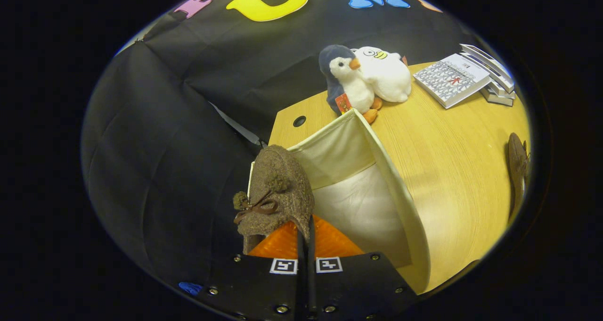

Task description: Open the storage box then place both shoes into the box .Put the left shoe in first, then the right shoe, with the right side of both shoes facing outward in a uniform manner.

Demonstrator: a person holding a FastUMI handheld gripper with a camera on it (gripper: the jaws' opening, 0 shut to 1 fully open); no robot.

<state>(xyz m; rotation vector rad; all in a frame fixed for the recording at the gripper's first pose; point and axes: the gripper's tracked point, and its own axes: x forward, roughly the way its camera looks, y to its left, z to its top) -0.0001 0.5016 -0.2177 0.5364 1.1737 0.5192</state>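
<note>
Claw (305, 238): we see fingers pressed nearly together, pinching brown felt shoe (278, 189) with small bow, held over near left corner of open cream storage box (377, 170). Box sits on wooden table (461, 170). Second brown shoe (517, 163) lies on table well right of box. Beyond box: penguin plush (346, 78) touching white plush (388, 73); book stack (464, 76) far right.

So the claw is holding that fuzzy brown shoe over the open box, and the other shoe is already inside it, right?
Not quite. The other shoe lies on the table, beyond the box. The gripper view shows the claw closed on the brown shoe above the open box.
</note>
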